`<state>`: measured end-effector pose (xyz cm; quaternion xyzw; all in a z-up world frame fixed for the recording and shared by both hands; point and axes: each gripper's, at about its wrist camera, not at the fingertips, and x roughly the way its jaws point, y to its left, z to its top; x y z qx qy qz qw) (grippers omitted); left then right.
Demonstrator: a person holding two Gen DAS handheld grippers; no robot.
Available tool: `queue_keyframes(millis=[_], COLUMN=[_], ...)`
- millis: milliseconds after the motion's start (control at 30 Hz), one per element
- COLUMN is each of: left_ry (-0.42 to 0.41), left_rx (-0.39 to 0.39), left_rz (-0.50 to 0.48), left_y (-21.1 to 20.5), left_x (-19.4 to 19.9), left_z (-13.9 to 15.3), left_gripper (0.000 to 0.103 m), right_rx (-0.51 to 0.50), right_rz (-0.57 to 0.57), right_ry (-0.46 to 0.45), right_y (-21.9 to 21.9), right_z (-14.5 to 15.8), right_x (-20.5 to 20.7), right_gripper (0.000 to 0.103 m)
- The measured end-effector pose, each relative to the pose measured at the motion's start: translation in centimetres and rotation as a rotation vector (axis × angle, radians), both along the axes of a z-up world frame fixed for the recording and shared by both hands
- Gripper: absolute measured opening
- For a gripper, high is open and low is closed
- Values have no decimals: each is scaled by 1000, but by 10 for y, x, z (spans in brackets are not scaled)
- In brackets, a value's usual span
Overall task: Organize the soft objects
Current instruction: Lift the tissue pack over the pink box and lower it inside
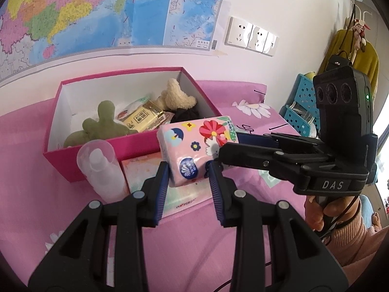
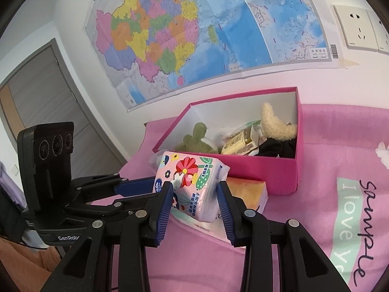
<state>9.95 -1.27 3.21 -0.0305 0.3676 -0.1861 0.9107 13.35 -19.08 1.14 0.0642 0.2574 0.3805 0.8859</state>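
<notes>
The left tongs pinched one end of the flowered tissue pack, blue pads pressed into its soft wrapper on both sides. The right tongs had their pads against the opposite end of the same pack, again one on either side, though whether they were truly squeezing or only closing in could not be told for certain; the wrapper bulged slightly between them, which suggested a grip. Holding a limp, squashy packet from both ends probably served to keep it from sagging or slipping, or marked a handover from one side to the other.

The pack hung clear of the bed, just in front of the near wall of the pink box and roughly level with its rim, so it seemed placed for a short lift over that wall.

Beneath it, an orange-and-white tissue packet lay flat on the pink bedspread, touching or nearly touching the box. A clear spray bottle stood just to its left, against the box front.

Inside the box already lay a green plush figure, a cream plush toy, a yellow packet and something black, leaving room toward the near side. A map covered the wall behind.
</notes>
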Motion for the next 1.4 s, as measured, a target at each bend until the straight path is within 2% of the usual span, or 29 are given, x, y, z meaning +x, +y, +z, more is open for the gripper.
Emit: queue_keyframes(millis=[1400], left_ry=[-21], left_rx=[26], left_rz=[34], left_y=[1], left_x=[39], left_z=[17], left_gripper=[36], right_rx=[11], right_rz=[-14], right_ry=[-41], right_y=[7], right_z=[21], right_x=[35], right_gripper=[38])
